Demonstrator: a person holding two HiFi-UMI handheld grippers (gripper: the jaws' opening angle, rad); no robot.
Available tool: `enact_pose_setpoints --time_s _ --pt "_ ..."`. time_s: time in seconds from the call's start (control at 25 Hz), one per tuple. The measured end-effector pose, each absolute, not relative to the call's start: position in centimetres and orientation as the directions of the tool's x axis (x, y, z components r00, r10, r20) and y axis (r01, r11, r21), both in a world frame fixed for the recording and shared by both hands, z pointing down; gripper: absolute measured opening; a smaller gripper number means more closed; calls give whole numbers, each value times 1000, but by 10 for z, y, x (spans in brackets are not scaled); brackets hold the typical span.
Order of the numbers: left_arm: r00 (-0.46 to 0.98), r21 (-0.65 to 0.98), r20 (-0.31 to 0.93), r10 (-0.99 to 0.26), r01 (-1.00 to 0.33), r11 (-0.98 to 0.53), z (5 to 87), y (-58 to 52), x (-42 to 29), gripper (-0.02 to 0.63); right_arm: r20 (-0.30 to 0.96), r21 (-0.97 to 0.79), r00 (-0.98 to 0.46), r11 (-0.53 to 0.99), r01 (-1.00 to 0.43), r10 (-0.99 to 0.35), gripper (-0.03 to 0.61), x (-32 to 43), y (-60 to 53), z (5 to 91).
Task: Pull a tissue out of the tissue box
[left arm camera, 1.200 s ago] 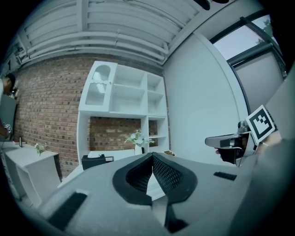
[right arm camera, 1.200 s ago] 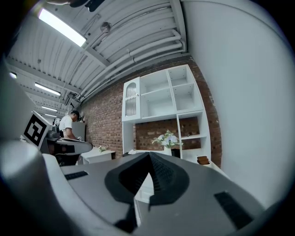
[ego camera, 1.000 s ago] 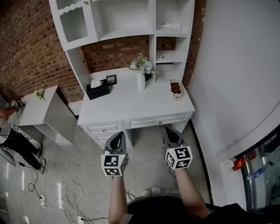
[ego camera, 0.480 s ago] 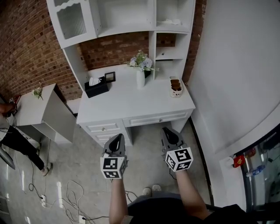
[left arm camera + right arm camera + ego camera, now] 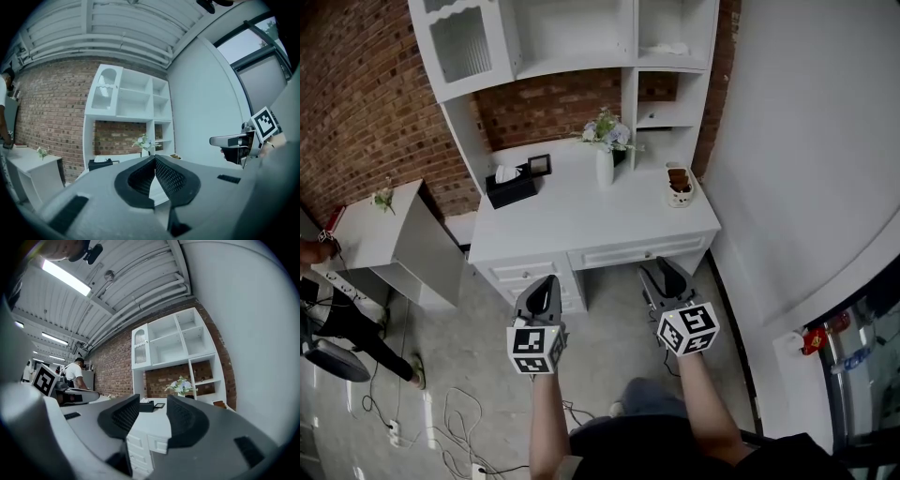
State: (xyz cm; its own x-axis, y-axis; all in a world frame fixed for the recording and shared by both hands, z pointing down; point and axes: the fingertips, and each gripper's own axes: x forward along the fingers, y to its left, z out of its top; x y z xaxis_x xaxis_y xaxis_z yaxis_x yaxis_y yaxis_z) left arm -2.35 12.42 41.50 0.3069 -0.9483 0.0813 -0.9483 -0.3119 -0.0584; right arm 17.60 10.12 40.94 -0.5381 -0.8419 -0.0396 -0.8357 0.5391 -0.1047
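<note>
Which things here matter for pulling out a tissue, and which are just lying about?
For the job: tissue box, the tissue poking from it.
Just lying about: picture frame, vase of flowers, cup, side table.

Bare desktop (image 5: 581,214) before the tissue box (image 5: 510,190) — vase (image 5: 605,169) to its right, hutch upright (image 5: 467,141) at its left

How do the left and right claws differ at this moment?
The left gripper has its jaws pressed together; the right gripper has its jaws apart, having just been opening, with nothing between them. In the head view the right gripper slants inward more than the left gripper. Both are empty and aim at the white desk, short of the tissue box.
</note>
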Motion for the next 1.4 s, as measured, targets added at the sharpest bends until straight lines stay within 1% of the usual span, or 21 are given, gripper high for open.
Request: enact_pose_setpoints --time_s 0.2,0.68,1.04,1.2,1.4 --pt "295 -68 48 -954 -952 -298 402 119 -33 9 -68 -89 -552 556 -826 -831 178 171 97 395" --pt "255 -99 7 -967 -962 -255 388 61 -52 9 -126 -74 -588 599 -797 -799 183 155 28 375" --pt "163 -78 44 -986 -983 -166 412 -30 -93 9 -92 -83 -636 642 -762 -766 183 122 -83 398" --pt "135 -55 60 -989 -989 -139 423 -90 -106 9 -74 -72 -667 671 -738 -742 183 100 -145 406" --pt "38 -39 104 -994 -998 -42 430 -162 -135 9 -25 -65 -746 746 -663 -665 183 54 -231 412"
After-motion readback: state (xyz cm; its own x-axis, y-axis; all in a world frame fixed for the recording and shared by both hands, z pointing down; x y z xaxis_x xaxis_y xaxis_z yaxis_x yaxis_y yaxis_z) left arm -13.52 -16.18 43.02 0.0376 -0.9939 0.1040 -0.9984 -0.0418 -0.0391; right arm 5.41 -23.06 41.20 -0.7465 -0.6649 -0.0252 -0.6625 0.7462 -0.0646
